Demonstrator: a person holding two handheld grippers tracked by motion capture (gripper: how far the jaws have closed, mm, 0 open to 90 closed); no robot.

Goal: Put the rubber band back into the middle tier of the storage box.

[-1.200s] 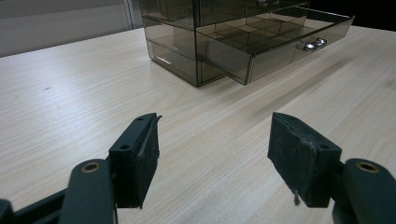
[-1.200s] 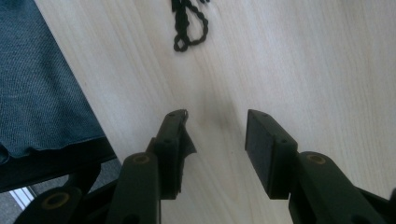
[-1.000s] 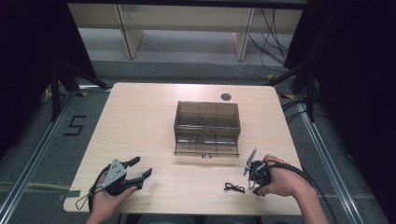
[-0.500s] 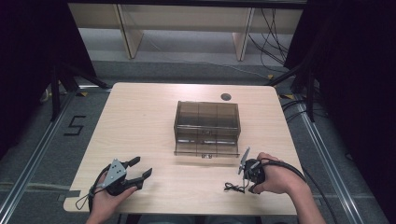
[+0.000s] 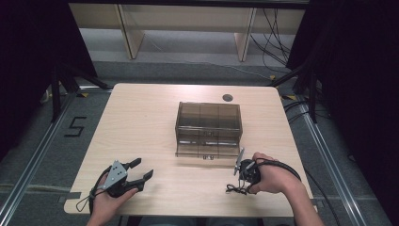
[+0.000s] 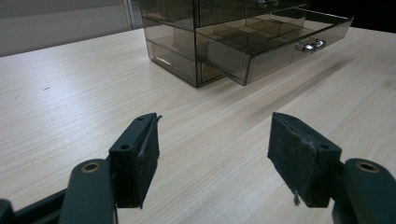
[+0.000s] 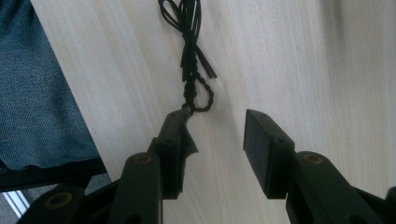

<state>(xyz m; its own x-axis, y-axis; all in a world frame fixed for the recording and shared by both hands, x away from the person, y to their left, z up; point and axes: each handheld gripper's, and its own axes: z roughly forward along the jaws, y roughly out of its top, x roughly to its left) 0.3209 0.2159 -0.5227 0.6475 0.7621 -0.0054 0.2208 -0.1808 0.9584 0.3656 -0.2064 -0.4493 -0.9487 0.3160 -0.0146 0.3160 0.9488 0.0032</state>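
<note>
Two open grippers, and we are lining up on the cord.

Our right gripper (image 7: 212, 135) points down at the table's (image 5: 141, 122) near edge, jaws spread and empty, the black cord (image 7: 191, 56) just beyond one tip, maybe brushing it. Our left gripper (image 6: 212, 154) rests wide open, holding nothing, facing the drawer box (image 6: 224, 32) whose lower drawer (image 6: 285, 42) stands pulled out. Next we should nudge forward to straddle the cord, then close.
</note>
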